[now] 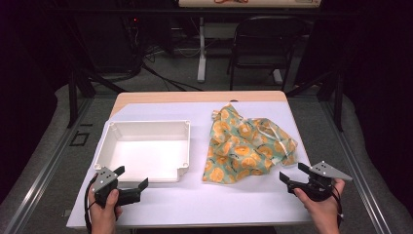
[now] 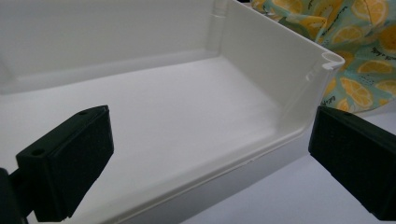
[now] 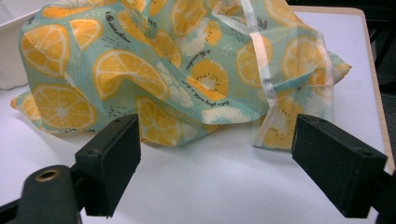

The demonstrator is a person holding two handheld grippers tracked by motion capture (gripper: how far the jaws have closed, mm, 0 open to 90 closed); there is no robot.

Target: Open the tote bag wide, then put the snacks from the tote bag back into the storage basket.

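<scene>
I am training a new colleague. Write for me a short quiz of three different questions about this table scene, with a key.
1. True or false: the white rectangular plastic tray holds the cloth.
2. Which is nearest the crumpled teal orange-slice-print cloth? A) left hand-held gripper B) right hand-held gripper
3. Fill in: both grippers' jaws stand ____.

Key: 1 false; 2 B; 3 open.

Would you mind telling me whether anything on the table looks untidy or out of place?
Only the orange-print cloth: it lies crumpled in a heap right of the white bin, its white ribbon trim twisted. The bin sits upright and empty, and nothing looks spilled or damaged.
</scene>
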